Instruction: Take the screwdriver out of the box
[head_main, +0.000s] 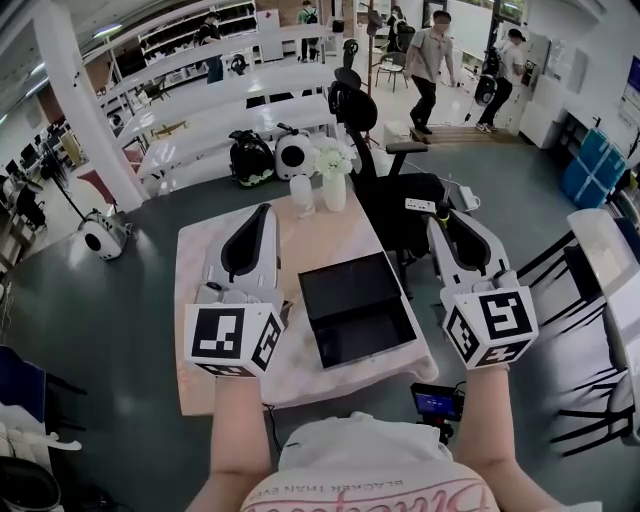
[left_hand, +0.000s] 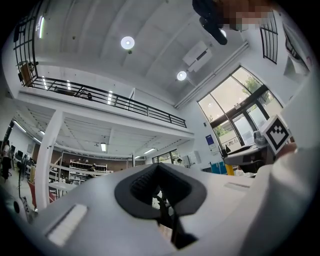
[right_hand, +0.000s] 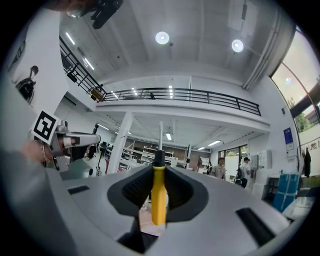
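**Screwdriver out of the box**

Yellow handle upright and shaft pointing away, it sits pinched between the right gripper's jaws, held high above the table, probably to keep it clear of the open black box, which looks empty. The left gripper hovers alongside, jaws pressed together on nothing, apparently unneeded.

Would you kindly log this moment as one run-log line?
right gripper: shut on screwdriver | left gripper: shut, empty | box: open on table
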